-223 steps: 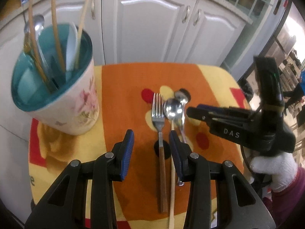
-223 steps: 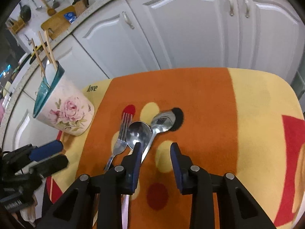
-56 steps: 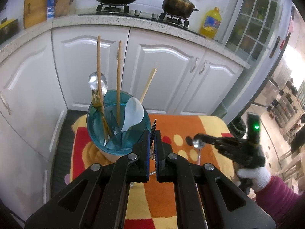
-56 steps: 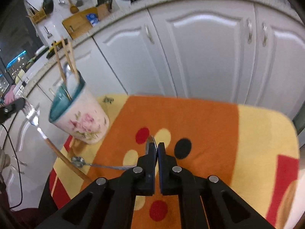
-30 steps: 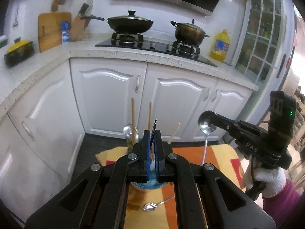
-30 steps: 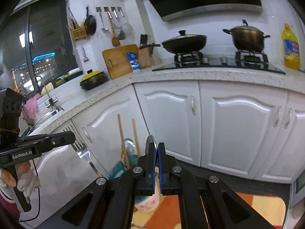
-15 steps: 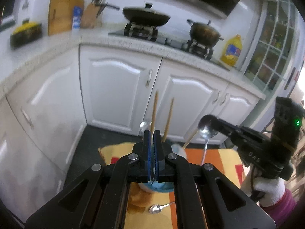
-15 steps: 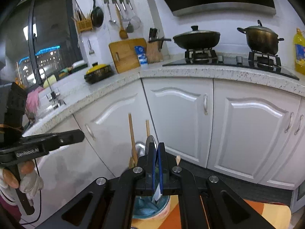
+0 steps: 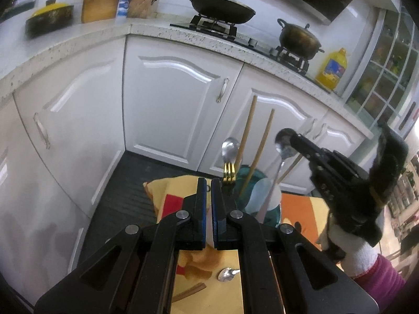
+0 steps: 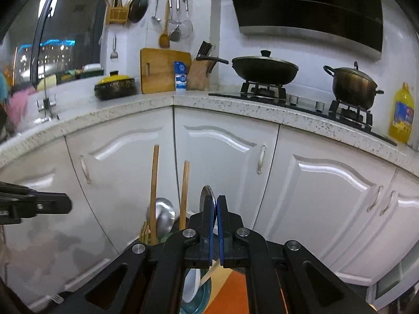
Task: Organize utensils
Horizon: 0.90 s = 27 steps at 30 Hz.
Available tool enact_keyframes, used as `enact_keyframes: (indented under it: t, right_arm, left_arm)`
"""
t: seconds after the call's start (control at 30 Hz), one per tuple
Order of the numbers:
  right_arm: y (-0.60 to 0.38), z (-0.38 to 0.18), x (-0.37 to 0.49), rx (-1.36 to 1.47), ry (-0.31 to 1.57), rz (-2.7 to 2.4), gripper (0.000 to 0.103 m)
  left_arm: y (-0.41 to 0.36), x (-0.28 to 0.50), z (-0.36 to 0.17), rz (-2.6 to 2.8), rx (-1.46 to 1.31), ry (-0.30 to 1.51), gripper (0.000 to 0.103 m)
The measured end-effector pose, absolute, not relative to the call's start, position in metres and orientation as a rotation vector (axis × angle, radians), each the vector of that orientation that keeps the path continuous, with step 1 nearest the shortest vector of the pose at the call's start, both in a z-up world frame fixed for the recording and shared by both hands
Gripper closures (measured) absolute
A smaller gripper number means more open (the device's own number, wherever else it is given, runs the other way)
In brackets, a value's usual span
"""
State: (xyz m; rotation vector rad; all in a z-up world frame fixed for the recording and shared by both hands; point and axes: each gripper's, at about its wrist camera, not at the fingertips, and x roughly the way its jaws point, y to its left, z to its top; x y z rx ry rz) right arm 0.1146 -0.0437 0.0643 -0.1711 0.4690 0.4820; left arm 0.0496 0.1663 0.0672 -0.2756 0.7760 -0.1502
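Gripping a metal spoon (image 9: 285, 144) by its bowl with the right claw (image 9: 298, 141), pads pinched tight on it. Hanging the handle down into the teal cup (image 9: 273, 216).

Near the far left corner of the cloth-covered worktop (image 9: 298, 209), that cup. Already crowded inside with two wooden chopsticks (image 9: 262, 146), a gold fork (image 9: 229, 174), a second metal spoon (image 9: 230, 146) and a white spoon (image 9: 262, 196).

Pressed together too, the left claw (image 9: 208, 183), just this side of the cup. Hard to tell what sits in it. Maybe a fork, with only a brown handle bit (image 9: 188, 291) peeking out below.

On the cloth nearer the front edge, not yet put away, one small spoon (image 9: 227, 274).

Careful when letting go. From too high, could clatter off the chopsticks and hop back out. Pushed sideways into that crowd, could tip the cup over. Mind the two claws as well, so near each other here. Easy to bump and knock the spoon loose.
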Motion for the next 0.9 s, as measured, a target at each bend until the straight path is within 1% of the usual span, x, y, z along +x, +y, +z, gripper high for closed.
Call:
enact_keyframes:
  t: [0.2, 0.37, 0.4, 0.43, 0.47, 0.5, 0.53, 0.63, 0.77, 0.83, 0.87, 0.9]
  right_arm:
    - [-0.031, 0.039, 0.109, -0.238, 0.524, 0.529, 0.101]
    - [-0.040, 0.037, 0.101, -0.219, 0.547, 0.562, 0.101]
    - [-0.041, 0.037, 0.100, -0.221, 0.552, 0.563, 0.101]
    - [-0.042, 0.036, 0.099, -0.221, 0.561, 0.566, 0.101]
    - [-0.044, 0.037, 0.097, -0.214, 0.570, 0.571, 0.101]
    - [-0.044, 0.037, 0.096, -0.210, 0.577, 0.578, 0.100]
    - [-0.046, 0.038, 0.092, -0.208, 0.578, 0.586, 0.100]
    - [-0.046, 0.033, 0.085, -0.211, 0.604, 0.624, 0.100]
    - [-0.044, 0.019, 0.089, -0.201, 0.711, 0.682, 0.099]
    - [-0.046, 0.016, 0.089, -0.184, 0.739, 0.691, 0.087]
    - [-0.048, 0.016, 0.088, -0.174, 0.738, 0.694, 0.075]
    - [-0.053, 0.017, 0.085, -0.152, 0.733, 0.699, 0.071]
  left_arm:
    - [0.169, 0.043, 0.054, -0.152, -0.275, 0.808, 0.102]
    - [0.177, 0.038, 0.040, -0.146, -0.277, 0.855, 0.099]
    - [0.177, 0.037, 0.035, -0.152, -0.272, 0.872, 0.095]
    - [0.176, 0.036, 0.032, -0.159, -0.266, 0.887, 0.087]
    - [0.175, 0.032, 0.026, -0.168, -0.252, 0.905, 0.083]
    - [0.174, 0.030, 0.021, -0.176, -0.241, 0.918, 0.075]
    - [0.174, 0.028, 0.017, -0.184, -0.231, 0.932, 0.071]
    - [0.169, 0.020, -0.004, -0.223, -0.192, 0.997, 0.071]
    - [0.158, 0.011, -0.031, -0.266, -0.147, 1.075, 0.071]
    - [0.149, 0.007, -0.042, -0.290, -0.116, 1.101, 0.071]
    - [0.144, 0.005, -0.048, -0.301, -0.089, 1.117, 0.071]
    - [0.141, 0.003, -0.053, -0.311, -0.069, 1.129, 0.071]
